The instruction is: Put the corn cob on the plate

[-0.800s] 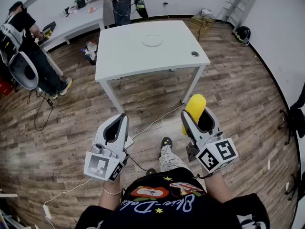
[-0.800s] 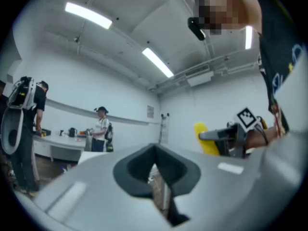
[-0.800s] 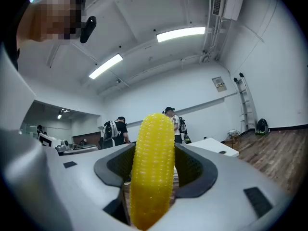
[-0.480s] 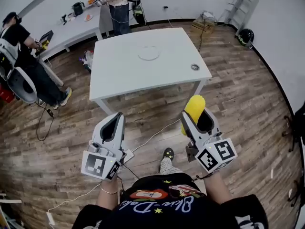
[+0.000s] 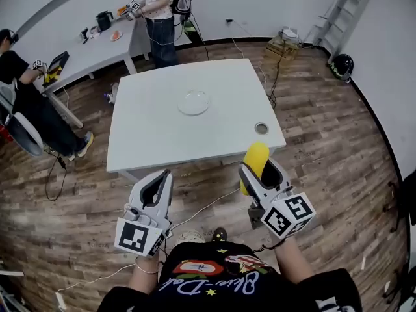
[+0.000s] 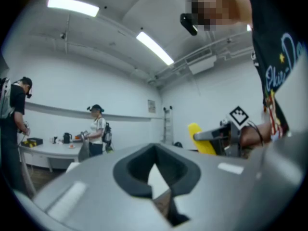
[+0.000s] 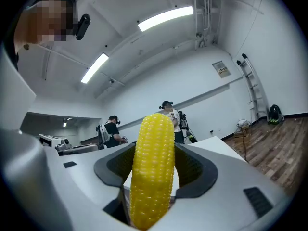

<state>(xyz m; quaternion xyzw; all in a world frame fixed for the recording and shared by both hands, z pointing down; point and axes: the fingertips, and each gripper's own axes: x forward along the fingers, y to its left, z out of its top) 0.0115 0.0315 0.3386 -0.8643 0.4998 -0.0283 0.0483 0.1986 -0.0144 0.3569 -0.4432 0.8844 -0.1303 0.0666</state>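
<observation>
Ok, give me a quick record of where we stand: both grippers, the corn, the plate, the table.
Right gripper: shut on the corn cob, which sticks out past the jaw tips
Left gripper: shut, nothing in it
Plate: empty, near the middle of the table
Table: white, ahead of both grippers, with a round hole near its right front corner
Task status: corn not yet on the plate; both grippers at the table's near side

The corn cob (image 7: 151, 167) is bumpy with a waxy sheen. The right tool (image 5: 261, 174) and left tool (image 5: 157, 186) are smooth matt grey plastic; the right one's dark pads (image 7: 195, 170) are ribbed. The counter (image 5: 156, 135) is smooth matt white, the plate (image 5: 194, 103) on it glassy, and the floor (image 5: 325, 129) around it grained wood.
</observation>
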